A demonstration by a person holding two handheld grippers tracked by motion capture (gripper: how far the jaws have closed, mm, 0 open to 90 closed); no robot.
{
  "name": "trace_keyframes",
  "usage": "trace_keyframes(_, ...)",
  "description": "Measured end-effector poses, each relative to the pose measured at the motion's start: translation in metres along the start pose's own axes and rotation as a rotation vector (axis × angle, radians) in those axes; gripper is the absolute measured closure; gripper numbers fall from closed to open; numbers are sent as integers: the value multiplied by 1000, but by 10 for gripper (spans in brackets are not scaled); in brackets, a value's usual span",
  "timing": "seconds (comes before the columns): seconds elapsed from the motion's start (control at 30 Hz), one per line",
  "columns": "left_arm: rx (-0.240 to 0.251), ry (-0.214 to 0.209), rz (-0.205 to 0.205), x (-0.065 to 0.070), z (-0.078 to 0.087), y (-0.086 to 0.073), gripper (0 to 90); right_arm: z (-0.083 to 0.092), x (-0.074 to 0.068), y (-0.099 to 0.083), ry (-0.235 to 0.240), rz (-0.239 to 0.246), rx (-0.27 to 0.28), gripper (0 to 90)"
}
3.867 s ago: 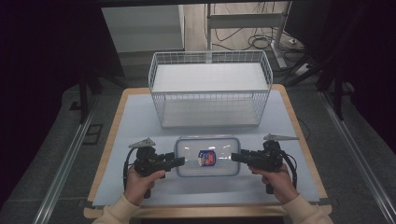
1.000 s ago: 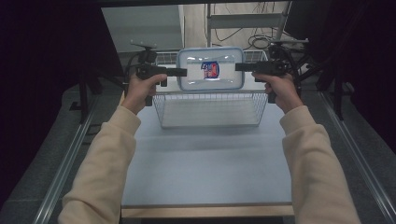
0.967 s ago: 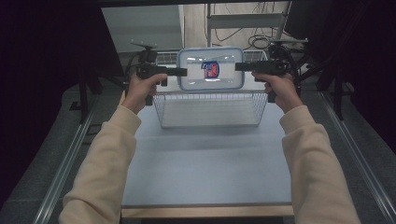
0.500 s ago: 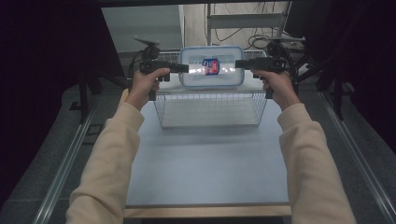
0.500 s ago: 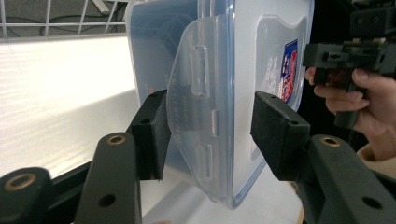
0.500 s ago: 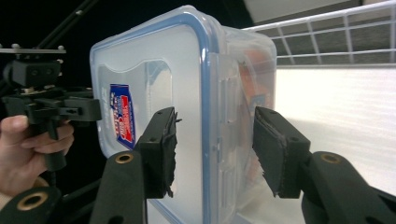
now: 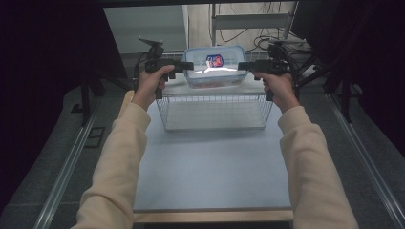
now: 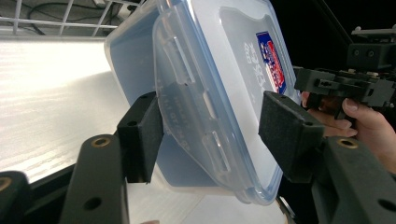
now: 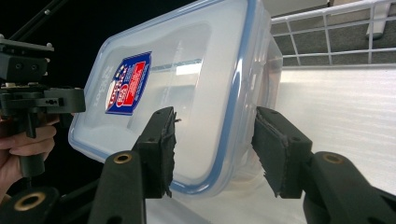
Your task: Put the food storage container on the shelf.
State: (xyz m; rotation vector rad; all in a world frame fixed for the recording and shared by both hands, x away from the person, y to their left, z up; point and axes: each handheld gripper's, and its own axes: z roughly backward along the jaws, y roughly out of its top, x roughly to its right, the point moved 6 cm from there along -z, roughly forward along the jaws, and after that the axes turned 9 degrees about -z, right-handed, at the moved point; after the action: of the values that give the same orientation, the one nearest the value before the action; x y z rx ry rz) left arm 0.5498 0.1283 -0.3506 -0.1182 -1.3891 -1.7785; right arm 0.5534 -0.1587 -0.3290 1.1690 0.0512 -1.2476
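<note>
Wire basket [image 7: 215, 112] w/ clear rounded-rect plastic box [image 7: 215, 67].

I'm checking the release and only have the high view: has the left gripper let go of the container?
Observer: The left gripper has just been opening its jaws; one pad stands clear of the container.
Operator: And the right gripper?
Observer: The right gripper has just been opening slightly too, but its pads sit against the rim.
Operator: Is it down in the basket?
Observer: The basket has its white floor facing the container's underside; contact I cannot tell.
</note>
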Motion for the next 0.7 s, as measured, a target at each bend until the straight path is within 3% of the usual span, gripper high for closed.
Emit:
trace_keyframes(0.17,-11,16,11,-2,-3,0,344,-2,1,-2,1,-7,2,458)
trace_keyframes(0.27,2,97,-18,-1,-4,2,304,0,2,-2,4,-6,19,460)
trace_keyframes(0.4,-4,149,-42,3,-5,3,251,2,0,-3,-1,9,21,447)
trace_keyframes(0.5,-17,160,-51,8,-5,3,214,4,-3,-3,3,24,25,422)
trace_keyframes(0.7,15,170,-83,23,8,5,186,14,-11,-3,6,75,61,354)
